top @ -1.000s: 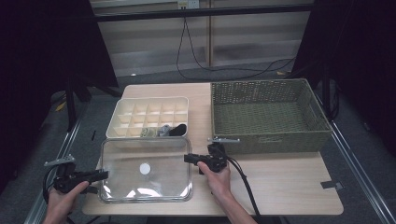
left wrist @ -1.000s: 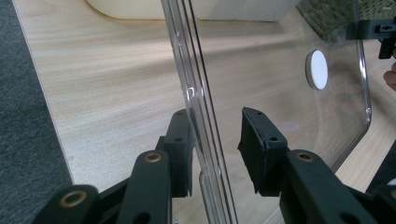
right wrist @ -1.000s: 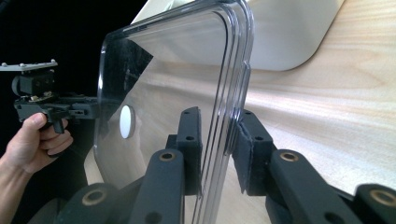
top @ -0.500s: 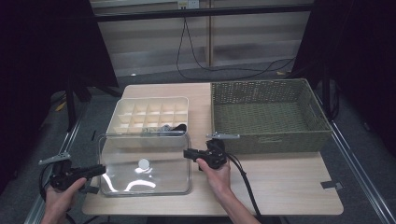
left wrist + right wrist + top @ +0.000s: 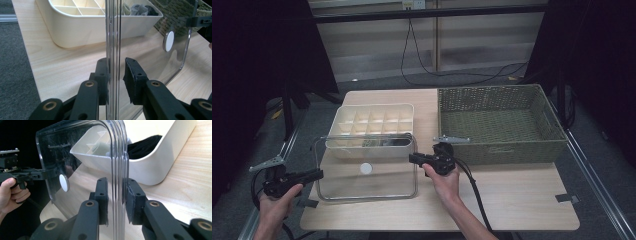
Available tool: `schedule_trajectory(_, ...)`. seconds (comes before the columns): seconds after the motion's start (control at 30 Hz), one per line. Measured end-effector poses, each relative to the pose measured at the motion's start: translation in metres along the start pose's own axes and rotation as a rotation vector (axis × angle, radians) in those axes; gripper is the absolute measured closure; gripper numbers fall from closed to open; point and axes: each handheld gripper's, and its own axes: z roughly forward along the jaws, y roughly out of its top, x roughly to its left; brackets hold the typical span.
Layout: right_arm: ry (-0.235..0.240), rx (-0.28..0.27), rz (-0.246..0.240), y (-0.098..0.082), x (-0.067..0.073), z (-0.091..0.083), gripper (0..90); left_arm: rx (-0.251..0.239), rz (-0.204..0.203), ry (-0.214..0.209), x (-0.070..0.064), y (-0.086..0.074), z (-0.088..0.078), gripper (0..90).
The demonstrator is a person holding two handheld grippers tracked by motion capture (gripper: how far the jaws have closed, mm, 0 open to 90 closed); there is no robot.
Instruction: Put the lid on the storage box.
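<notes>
A clear plastic lid (image 5: 384, 176) with a white round knob (image 5: 365, 168) hangs just above the table, in front of a cream divided tray (image 5: 377, 106). My left gripper (image 5: 319, 174) grips its left rim and my right gripper (image 5: 412, 159) its right rim. In the left gripper view the rim (image 5: 113, 37) stands between my gripper's (image 5: 116, 72) pads, whose jaws have just been closing on it. In the right gripper view my gripper (image 5: 117, 191) is shut on the curved rim (image 5: 117, 150), with the left gripper (image 5: 37, 173) across the lid.
An olive wicker basket (image 5: 497, 150) stands at the right, close behind my right hand. Dark and grey cloth items (image 5: 140, 10) lie in the tray's front compartments. The bare wooden tabletop (image 5: 517, 195) stretches to the front right. A cable trails from the right gripper.
Both grippers have risen with the lid between them. The lid has come up off the table and now overlaps the tray's front edge in the high view.
</notes>
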Motion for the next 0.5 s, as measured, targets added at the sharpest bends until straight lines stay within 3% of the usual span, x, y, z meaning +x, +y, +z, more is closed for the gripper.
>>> schedule_trajectory(0.5,-0.015,-0.004,-0.029,0.018,0.000,-0.003,73.6,-0.030,0.006,0.015,-0.003,0.018,0.003,72.8)
